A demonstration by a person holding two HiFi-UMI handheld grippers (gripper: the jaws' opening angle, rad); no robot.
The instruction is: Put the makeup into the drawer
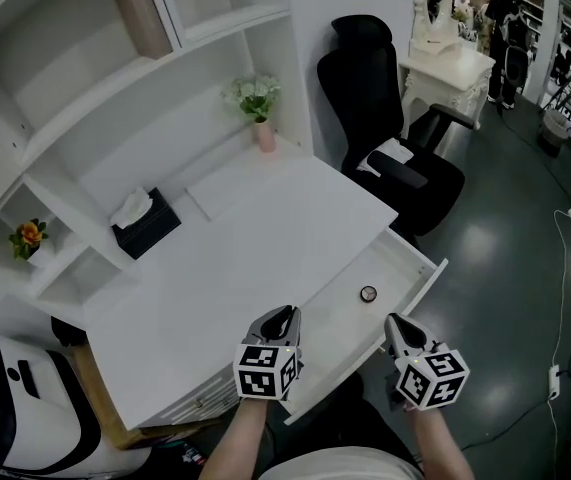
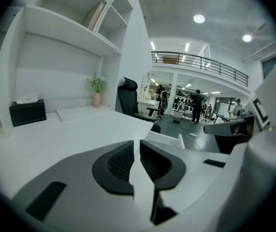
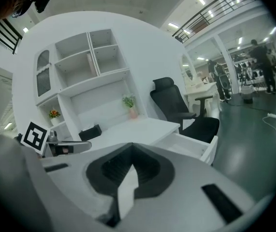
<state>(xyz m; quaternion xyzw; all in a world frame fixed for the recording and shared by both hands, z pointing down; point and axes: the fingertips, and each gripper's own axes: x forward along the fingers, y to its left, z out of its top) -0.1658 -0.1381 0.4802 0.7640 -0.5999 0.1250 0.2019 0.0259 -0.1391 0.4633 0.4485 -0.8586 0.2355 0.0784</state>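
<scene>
A small round makeup compact (image 1: 368, 293) lies inside the open white drawer (image 1: 417, 268) at the desk's front right. My left gripper (image 1: 285, 314) hovers over the desk's front edge, just left of the compact. Its jaws stand a narrow slit apart with nothing between them (image 2: 137, 145). My right gripper (image 1: 396, 321) is at the drawer's near corner, to the right of the compact, and its jaws meet at the tips, empty (image 3: 130, 148). The drawer (image 2: 169, 139) shows ahead of the left jaws and ahead-right of the right jaws (image 3: 192, 146). The compact is hidden in both gripper views.
On the white desk (image 1: 235, 258) stand a black tissue box (image 1: 146, 224), a pink vase of flowers (image 1: 261, 118) and a flat white board (image 1: 230, 183). A black office chair (image 1: 395, 138) stands right of the desk. Shelves rise behind. A white chair (image 1: 15, 408) is at lower left.
</scene>
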